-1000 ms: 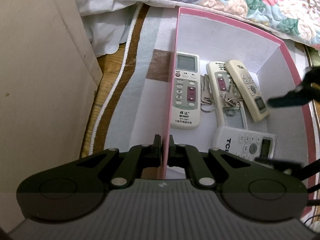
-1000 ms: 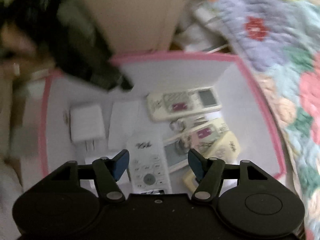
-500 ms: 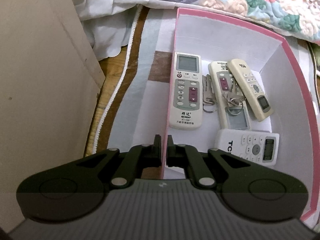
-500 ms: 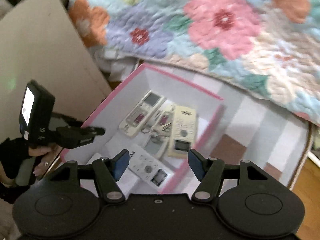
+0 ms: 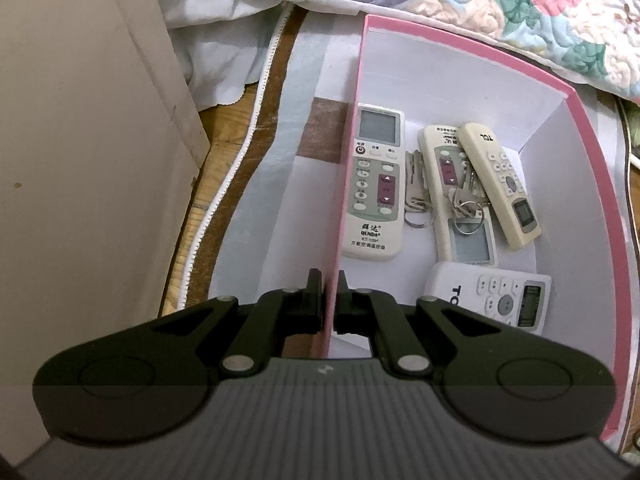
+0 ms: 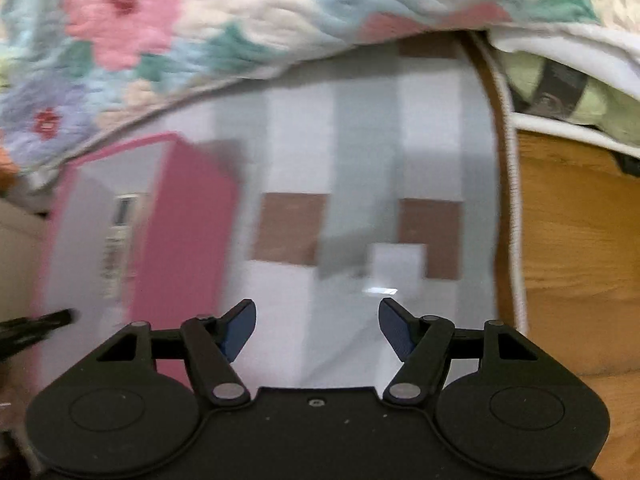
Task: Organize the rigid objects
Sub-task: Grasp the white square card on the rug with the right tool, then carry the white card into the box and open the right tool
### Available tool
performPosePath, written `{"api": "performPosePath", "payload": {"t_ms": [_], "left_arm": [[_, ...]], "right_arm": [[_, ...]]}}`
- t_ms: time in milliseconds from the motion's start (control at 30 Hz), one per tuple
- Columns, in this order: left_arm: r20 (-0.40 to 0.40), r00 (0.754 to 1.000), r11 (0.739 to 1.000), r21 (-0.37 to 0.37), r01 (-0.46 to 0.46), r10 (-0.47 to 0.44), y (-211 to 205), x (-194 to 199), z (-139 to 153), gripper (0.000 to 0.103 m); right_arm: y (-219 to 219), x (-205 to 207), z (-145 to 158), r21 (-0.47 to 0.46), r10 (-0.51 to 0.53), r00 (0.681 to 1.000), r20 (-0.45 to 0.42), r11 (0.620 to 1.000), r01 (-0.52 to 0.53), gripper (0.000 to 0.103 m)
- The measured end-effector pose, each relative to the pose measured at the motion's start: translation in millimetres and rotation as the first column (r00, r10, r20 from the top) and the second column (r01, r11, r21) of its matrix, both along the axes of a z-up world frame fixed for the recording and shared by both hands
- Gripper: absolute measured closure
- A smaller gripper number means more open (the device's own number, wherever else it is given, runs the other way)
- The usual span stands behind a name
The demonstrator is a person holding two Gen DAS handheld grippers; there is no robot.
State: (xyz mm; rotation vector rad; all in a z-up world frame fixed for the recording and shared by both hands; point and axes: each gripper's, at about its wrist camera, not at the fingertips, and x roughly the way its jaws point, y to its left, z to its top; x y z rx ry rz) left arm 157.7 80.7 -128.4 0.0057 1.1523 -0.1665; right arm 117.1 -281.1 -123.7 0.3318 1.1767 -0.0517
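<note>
A: What is the left gripper (image 5: 329,302) doing?

B: Its two black fingers are pinched almost together on the thin side wall of the pink cardboard box with white insides (image 5: 592,184). One finger is outside the wall and one is inside.

A: What is in the box?

B: A big white remote control with a grey screen (image 5: 375,182) lies next to that wall. Beside it is a bunch of silver keys on rings (image 5: 416,192). Then come a long cream remote with a purple patch (image 5: 456,196) and a slim cream remote (image 5: 500,184) leaning across it. A white remote lying sideways (image 5: 492,296) is near the front.

A: And the right gripper (image 6: 316,328)?

B: Its blue-tipped fingers (image 6: 240,328) stand wide apart with nothing between them. It hangs over the grey, white and brown checked mat (image 6: 360,152), to the side of the box. That picture is blurry.

A: What is around the box?

B: A flowery quilt (image 6: 140,40) lies behind the mat, and a wooden floor (image 6: 568,260) shows past the mat's edge.
</note>
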Motion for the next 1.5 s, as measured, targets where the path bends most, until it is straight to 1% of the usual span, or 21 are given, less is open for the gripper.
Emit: {"api": "performPosePath", "payload": {"t_ms": [67,167,267,367,433,500,533,567,633,767,1000,1033,1100,1233,1400,1500], "left_arm": [[0.001,1.0,1.0,0.002,-0.001,0.001,0,0,0,0.099],[0.002,1.0,1.0,0.01,-0.001,0.001,-1,0,0,0.099],[0.0,1.0,1.0,0.013,-0.002,0.002,-2,1,-2,0.099],[-0.001,1.0,1.0,0.013,-0.001,0.001,-2,1,-2,0.099],[-0.001,1.0,1.0,0.013,-0.001,0.001,-2,1,-2,0.099],[0.0,1.0,1.0,0.014,0.0,0.0,-2,1,-2,0.099],[-0.001,1.0,1.0,0.015,0.0,0.0,-2,1,-2,0.099],[-0.002,1.0,1.0,0.015,0.0,0.0,-3,1,-2,0.099],[-0.005,1.0,1.0,0.017,0.0,0.0,-3,1,-3,0.099],[-0.004,1.0,1.0,0.021,0.0,0.001,-4,1,-3,0.099],[-0.003,1.0,1.0,0.02,0.004,-0.004,-4,0,-3,0.099],[-0.001,1.0,1.0,0.02,0.004,-0.004,-4,0,-3,0.099],[0.007,1.0,1.0,0.025,0.01,-0.01,-4,-1,-1,0.099],[0.009,1.0,1.0,0.012,0.006,-0.006,-2,-1,1,0.099],[0.008,1.0,1.0,0.008,0.006,-0.006,-1,-1,1,0.098],[0.01,1.0,1.0,0.01,0.008,-0.008,-1,-2,2,0.099]], "right_arm": [[-5,5,-14,-0.085,0.012,1.0,0.003,0.996,-0.012,0.031],[-12,11,-30,-0.145,0.037,0.999,-0.011,0.989,-0.038,0.033],[-18,17,-41,-0.165,0.057,0.998,-0.025,0.984,-0.06,0.033],[-24,24,-54,-0.127,0.061,0.997,-0.044,0.99,-0.067,0.034],[-24,27,-60,-0.13,0.071,0.996,-0.052,0.989,-0.077,0.034],[-16,26,-59,-0.181,0.125,0.991,-0.044,0.975,-0.131,0.04],[-10,26,-59,-0.207,0.162,0.986,-0.041,0.964,-0.167,0.046],[-6,25,-59,-0.22,0.195,0.98,-0.037,0.955,-0.199,0.049],[-2,23,-58,-0.224,0.218,0.975,-0.037,0.949,-0.22,0.049],[4,17,-51,-0.208,0.217,0.976,-0.002,0.955,-0.212,0.05],[25,-2,-26,-0.188,0.246,0.967,0.069,0.955,-0.23,0.05],[31,-6,-21,-0.177,0.266,0.96,0.083,0.952,-0.249,0.05],[42,-16,-11,-0.138,0.34,0.931,0.131,0.937,-0.322,0.05],[62,-24,3,-0.088,0.406,0.897,0.172,0.914,-0.397,0.05],[94,-40,37,-0.049,0.486,0.838,0.249,0.87,-0.49,0.05],[116,-46,62,-0.042,0.541,0.794,0.279,0.833,-0.552,0.05]]}}
